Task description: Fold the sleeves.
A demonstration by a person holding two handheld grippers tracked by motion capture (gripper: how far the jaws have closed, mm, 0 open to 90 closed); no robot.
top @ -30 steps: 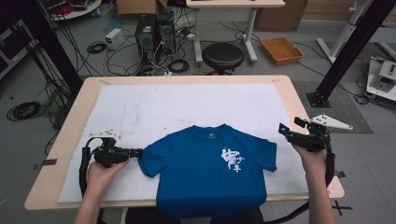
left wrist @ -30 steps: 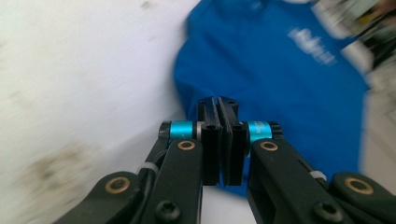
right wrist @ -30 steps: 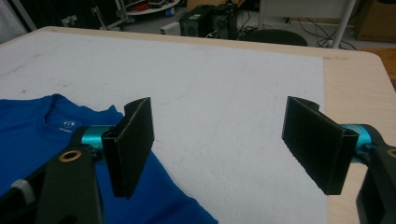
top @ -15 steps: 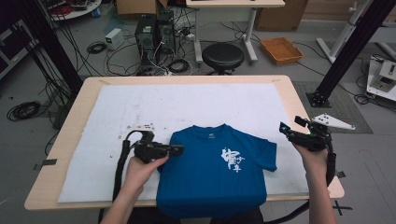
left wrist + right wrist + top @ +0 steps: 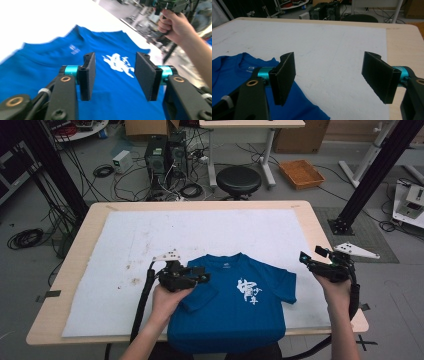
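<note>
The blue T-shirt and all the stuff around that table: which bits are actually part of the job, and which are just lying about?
Part of the job:
blue T-shirt, one sleeve folded in
left gripper, jaws just opened, nothing between them
right gripper, open
white mat

Lying about:
black stool
orange tray
computer towers
floor cables

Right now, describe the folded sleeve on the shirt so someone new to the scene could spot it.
On the wooden table lies a white mat with a blue T-shirt at its near edge. The folded sleeve is the flap doubled inward over the chest, just below the left gripper, whose fingers have just opened. The other sleeve lies spread flat.
</note>
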